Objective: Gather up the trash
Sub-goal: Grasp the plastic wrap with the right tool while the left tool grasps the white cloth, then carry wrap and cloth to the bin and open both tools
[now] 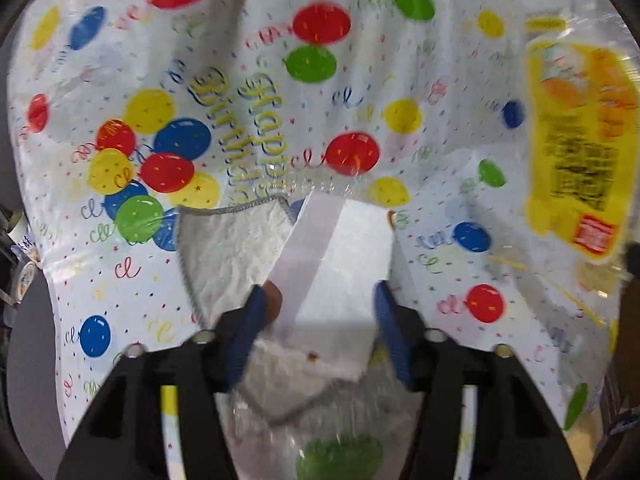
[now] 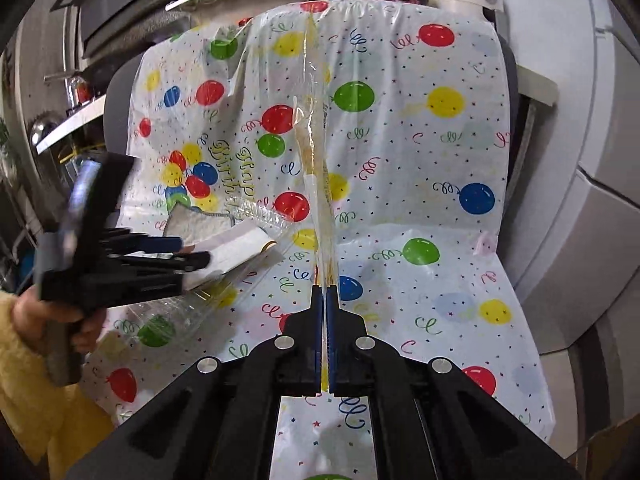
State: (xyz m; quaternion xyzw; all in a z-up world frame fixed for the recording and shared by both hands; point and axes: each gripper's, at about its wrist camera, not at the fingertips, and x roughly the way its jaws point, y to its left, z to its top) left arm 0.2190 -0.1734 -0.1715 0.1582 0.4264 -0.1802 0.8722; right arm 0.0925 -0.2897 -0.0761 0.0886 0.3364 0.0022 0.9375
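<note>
1. The right gripper (image 2: 325,294) is pinching a clear plastic wrapper with yellow print (image 2: 316,168) between its blue-padded fingers (image 2: 317,312), which are pressed together on the wrapper's lower edge; the wrapper is standing up edge-on straight ahead of the fingertips.
2. In the left wrist view the same wrapper (image 1: 580,152) is hanging flat to the far right of the left gripper (image 1: 320,292), showing a yellow label with dark print and a small red patch.
3. The left gripper's blue-padded fingers (image 1: 390,328) are standing spread, with a white folded paper carton (image 1: 340,264) lying between them; whether the pads are pressing on it cannot be told from the blurred picture.
4. A small brown round piece (image 1: 274,300) is sitting just inside the left-hand finger, against the carton's edge.
5. A white terry cloth with grey stitched edging (image 1: 232,252) is lying under the carton, reaching out to the left of the fingers.
6. A crumpled clear plastic bottle (image 2: 176,312) is lying below the left gripper (image 2: 192,252) in the right wrist view.
7. The bench is wearing a white plastic cover printed with coloured balloons and "Happy Birthday" (image 2: 420,152), spreading ahead of both pairs of fingers.
8. A hand (image 2: 52,320) in a fluffy yellow sleeve (image 2: 36,392) is gripping the left gripper's handle.
</note>
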